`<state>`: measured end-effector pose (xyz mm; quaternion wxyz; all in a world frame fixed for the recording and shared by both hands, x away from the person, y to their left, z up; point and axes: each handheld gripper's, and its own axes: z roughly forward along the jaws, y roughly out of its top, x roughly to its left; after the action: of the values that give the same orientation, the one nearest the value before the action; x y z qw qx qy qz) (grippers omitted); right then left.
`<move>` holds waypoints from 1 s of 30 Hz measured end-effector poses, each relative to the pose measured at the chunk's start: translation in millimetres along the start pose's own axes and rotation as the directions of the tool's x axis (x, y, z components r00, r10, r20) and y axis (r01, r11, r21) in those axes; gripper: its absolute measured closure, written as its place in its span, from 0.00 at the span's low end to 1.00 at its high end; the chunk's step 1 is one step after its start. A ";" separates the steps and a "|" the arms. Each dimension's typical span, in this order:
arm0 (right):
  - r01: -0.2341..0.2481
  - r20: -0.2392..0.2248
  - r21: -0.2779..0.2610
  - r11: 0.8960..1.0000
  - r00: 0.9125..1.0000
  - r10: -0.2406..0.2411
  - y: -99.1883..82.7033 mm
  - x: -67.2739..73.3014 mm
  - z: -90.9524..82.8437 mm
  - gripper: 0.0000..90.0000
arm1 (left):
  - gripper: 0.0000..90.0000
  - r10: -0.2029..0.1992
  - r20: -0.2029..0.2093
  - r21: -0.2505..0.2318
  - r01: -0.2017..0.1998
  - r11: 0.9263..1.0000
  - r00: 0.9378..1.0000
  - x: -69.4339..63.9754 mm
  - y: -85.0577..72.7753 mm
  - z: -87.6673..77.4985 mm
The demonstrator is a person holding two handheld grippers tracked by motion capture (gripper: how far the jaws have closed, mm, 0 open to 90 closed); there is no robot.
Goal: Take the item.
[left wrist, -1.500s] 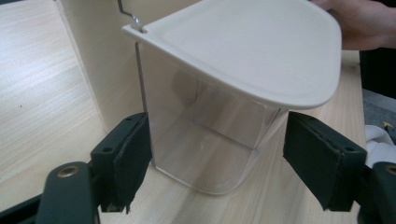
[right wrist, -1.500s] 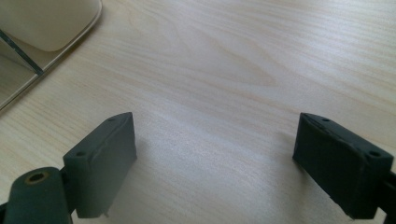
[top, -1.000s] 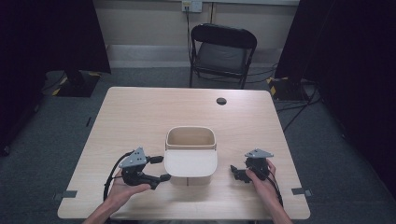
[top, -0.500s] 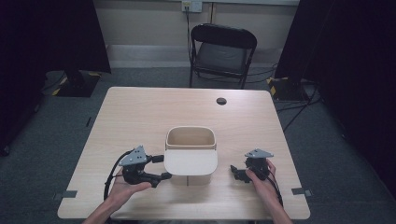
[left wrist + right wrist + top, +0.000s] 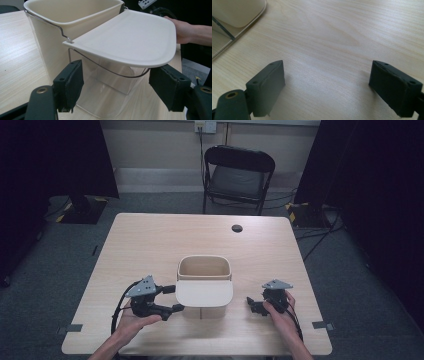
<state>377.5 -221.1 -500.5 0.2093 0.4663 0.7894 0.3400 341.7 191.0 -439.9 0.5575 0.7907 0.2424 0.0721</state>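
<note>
The cream bin (image 5: 204, 270) stood near the table (image 5: 150, 240) centre, toward six o'clock; its hinged lid (image 5: 130, 37) jutted flat toward the person; likely light, stiff, slippery plastic, best taken by the lid's edge. The left gripper (image 5: 171, 298), at the bin's nine o'clock, was spread; the right gripper (image 5: 251, 304), at three o'clock, gaped over bare wood.

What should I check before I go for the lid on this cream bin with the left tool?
1. Left tool open: ok, jaws spread wide.
2. Left tool aimed at the lid: ok, lid edge lies just above and between the jaws.
3. Lid free of contact: ok, nothing touches it.
4. Right tool out of the way: ok, open over bare table.
5. Bin upright: ok.
6. Bin contents: cannot tell.
</note>
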 end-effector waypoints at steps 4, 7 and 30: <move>0.000 0.000 0.000 1.000 1.000 0.000 0.0 0.0 0.0 0.14 | 0.28 -0.003 -0.005 -0.004 0.003 1.000 1.000 -0.4 0.5 -0.1; 0.000 0.000 0.000 1.000 1.000 0.000 0.0 0.0 0.0 0.14 | 0.27 -0.002 -0.010 -0.011 0.002 1.000 1.000 -0.7 0.8 0.2; 0.000 0.000 0.000 1.000 1.000 0.000 0.0 0.0 0.0 0.14 | 0.24 -0.009 0.011 -0.042 0.009 0.999 1.000 -3.3 5.2 -1.3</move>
<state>377.5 -221.2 -500.5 0.2094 0.4662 0.7894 0.3400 339.9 189.3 -434.2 0.5756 0.7781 0.2413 0.0705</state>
